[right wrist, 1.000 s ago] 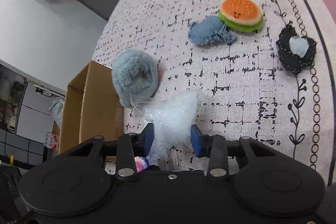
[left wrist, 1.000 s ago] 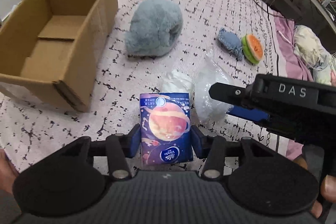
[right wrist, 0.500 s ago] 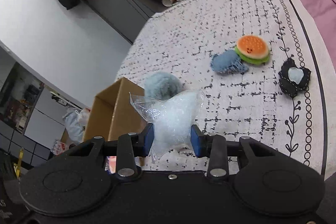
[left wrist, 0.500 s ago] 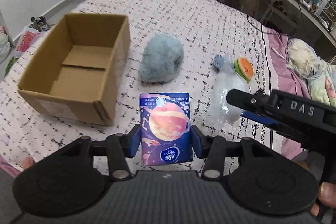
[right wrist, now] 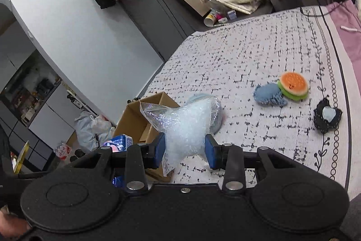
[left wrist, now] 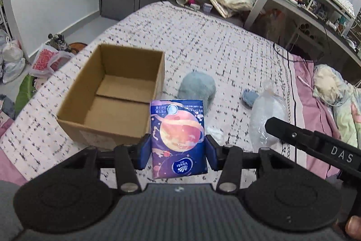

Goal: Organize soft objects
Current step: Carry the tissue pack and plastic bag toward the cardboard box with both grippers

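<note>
Nothing had yet gone into the cardboard box [left wrist: 108, 92], which sat open and bare-floored on the patterned bedspread [left wrist: 214, 44]; judged from that, the sorting was at its very start, with two items lifted and none delivered; the fluffy blue-grey plush [left wrist: 198, 87] lay on the spread just beside the box's right wall, untouched; the left gripper [left wrist: 178, 150] was clamped on a Vinda tissue pack [left wrist: 178, 134] printed with a planet, held upright above the spread at the box's near right corner; the right gripper [right wrist: 185, 150] was squeezed onto a clear plastic bag of white filling [right wrist: 185, 125], raised off the bed with the box behind it; further right lay the burger plush [right wrist: 293, 87], touching a small blue fabric piece [right wrist: 268, 94], and well apart from those a dark pouch with a pale heart [right wrist: 327, 116], though what that pouch was made of could not be told; so both held items and probably four more on the spread were left to be boxed.
</note>
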A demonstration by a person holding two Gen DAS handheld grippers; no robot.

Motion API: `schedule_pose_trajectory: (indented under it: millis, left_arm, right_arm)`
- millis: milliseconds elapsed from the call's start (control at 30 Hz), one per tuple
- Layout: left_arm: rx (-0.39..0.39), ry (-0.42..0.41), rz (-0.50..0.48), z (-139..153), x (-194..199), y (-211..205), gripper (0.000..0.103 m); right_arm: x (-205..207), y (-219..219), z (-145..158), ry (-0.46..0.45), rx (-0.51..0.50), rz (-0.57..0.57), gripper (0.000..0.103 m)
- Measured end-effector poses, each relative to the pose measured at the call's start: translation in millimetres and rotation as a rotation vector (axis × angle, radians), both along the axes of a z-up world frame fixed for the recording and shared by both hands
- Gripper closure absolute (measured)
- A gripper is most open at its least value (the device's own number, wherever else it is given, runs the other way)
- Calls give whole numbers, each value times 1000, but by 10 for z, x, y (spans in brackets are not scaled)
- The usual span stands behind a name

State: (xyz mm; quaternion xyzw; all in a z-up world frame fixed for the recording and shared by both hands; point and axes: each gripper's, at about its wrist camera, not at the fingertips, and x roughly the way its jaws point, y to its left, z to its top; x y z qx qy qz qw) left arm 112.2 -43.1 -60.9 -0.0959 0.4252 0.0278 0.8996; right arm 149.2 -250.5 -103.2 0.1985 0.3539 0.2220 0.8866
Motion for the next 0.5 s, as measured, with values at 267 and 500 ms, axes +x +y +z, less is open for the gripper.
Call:
schedule_pose_trajectory:
  millis: [267, 500]
  left_arm:
    - [5, -72, 10, 270, 51, 169, 54]
    - [21, -122, -2, 471, 152, 299, 54]
  right_arm:
    - [110, 84, 192, -27, -24, -27, 66]
    - [236, 212, 325, -41, -11, -39, 66]
